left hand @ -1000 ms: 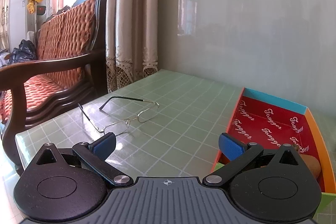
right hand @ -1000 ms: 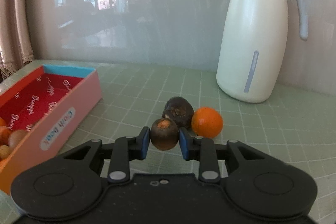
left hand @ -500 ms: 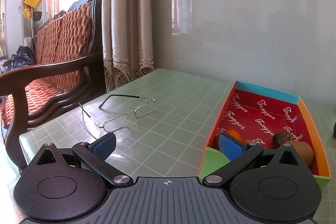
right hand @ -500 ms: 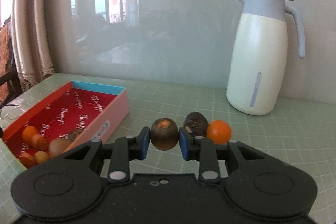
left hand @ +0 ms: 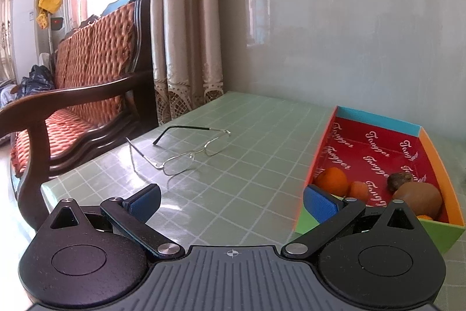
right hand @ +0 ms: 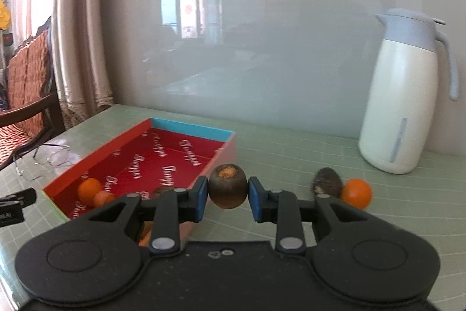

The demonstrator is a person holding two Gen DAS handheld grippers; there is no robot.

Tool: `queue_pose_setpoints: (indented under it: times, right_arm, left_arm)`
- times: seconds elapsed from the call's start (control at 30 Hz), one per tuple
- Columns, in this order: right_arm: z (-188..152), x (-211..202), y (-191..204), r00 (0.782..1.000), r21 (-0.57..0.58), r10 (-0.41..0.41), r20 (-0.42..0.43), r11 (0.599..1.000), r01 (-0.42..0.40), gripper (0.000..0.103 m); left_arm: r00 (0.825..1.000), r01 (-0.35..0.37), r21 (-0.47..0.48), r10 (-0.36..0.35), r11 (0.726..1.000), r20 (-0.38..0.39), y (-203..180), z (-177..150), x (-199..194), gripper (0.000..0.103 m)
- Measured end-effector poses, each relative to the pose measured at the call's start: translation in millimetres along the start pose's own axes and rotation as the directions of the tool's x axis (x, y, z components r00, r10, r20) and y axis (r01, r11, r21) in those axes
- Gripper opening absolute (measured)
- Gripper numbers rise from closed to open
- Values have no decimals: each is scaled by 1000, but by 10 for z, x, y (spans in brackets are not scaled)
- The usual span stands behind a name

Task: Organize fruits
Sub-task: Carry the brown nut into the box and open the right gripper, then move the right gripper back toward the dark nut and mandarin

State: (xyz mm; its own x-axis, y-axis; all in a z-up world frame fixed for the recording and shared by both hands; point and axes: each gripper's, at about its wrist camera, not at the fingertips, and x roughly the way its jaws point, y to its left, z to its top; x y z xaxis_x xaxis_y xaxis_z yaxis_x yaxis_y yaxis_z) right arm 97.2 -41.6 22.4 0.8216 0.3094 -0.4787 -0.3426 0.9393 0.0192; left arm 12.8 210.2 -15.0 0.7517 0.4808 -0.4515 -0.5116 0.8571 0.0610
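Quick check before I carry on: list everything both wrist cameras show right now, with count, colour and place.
box: one, red inside, table left.
fruit in box: several, orange and brown, near end; exact count unclear.
held fruit: one, dark brown, between right gripper's jaws.
loose fruit: two, one orange, one dark, on table right of box.
jug: one, white, grey lid, table right by wall.
glasses: one pair, metal, table left.
wooden seat: one, orange cushions, beside table.
table: one, green grid.
left gripper: open, empty.
right gripper: shut on held fruit.
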Motion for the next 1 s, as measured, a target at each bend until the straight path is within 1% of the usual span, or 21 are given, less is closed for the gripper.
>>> queue_pose_setpoints:
  times: [0.2,0.43,0.57,0.73,0.77,0.83,0.9,1.0]
  right_arm:
    - [0,61,258,999,-18,49,1,999,-49,28]
    - [-24,69,449,997,-52,83,-6,995,-83,28]
    - [-48,65,566,994,-80,106,-10,991,-106,28]
    - [-94,66,728,989,-126,143,-31,981,-146,28]
    - [-113,72,754,989,-136,145,-36,980,-148,30]
    - [-138,76,782,990,-151,137,-37,978,-141,40]
    - [-121,61,745,991,-134,134,-24,982,-136,45]
    - [-75,35,611,993,-83,120,-3,989,-120,49]
  left_arm:
    - [1000,-15,-3,15,1000,0,68,6,14,103]
    - [999,-29,6,29,1000,-15,159,-12,45,103]
    - [999,-30,-10,30,1000,-15,190,-9,53,103]
    - [1000,-27,7,27,1000,-7,160,-9,33,103]
    - [1000,-26,10,26,1000,-7,155,-11,32,103]
    - [1000,-25,14,25,1000,-14,142,-15,45,103]
    - [1000,-24,17,24,1000,-12,133,-18,43,103]
    - [1000,-22,22,22,1000,-13,119,-18,41,103]
